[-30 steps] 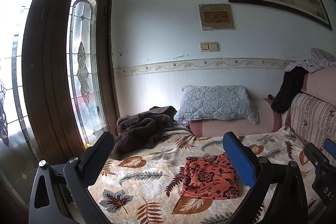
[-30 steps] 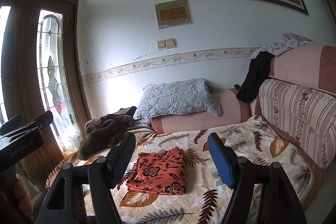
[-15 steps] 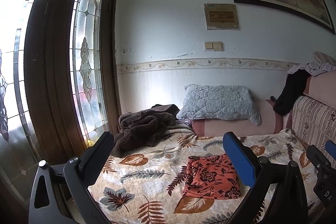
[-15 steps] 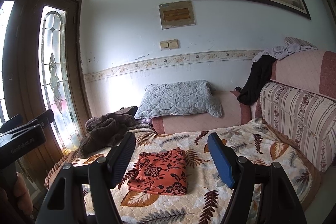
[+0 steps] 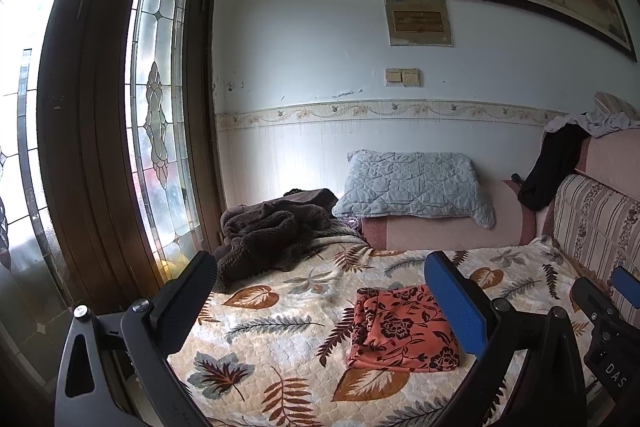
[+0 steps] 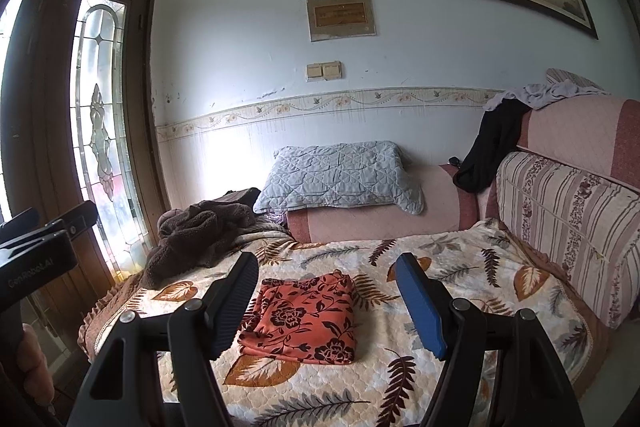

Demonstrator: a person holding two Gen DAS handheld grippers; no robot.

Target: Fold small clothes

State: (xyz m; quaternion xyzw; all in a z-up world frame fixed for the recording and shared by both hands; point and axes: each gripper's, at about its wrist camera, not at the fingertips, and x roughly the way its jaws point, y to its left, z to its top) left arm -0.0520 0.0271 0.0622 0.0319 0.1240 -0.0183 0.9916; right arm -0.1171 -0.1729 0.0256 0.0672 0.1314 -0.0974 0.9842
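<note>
A small orange garment with black flowers (image 5: 400, 331) lies folded flat on the leaf-patterned bedspread (image 5: 280, 311); it also shows in the right wrist view (image 6: 306, 313). My left gripper (image 5: 320, 287) is open and empty, held well back from the bed. My right gripper (image 6: 326, 279) is open and empty, also held back above the bed's near edge, with the garment seen between its fingers. Neither gripper touches the cloth.
A brown fleece heap (image 5: 268, 231) lies at the bed's far left. A grey quilted pillow (image 6: 340, 173) rests on a pink bolster (image 6: 380, 223). A striped backrest (image 6: 572, 223) with draped dark clothing (image 6: 492, 151) lines the right. A stained-glass door (image 5: 160, 123) stands left.
Both cameras have drifted slightly back and down, so the room sits a little lower in view. The garment has not moved. Both grippers stay open.
</note>
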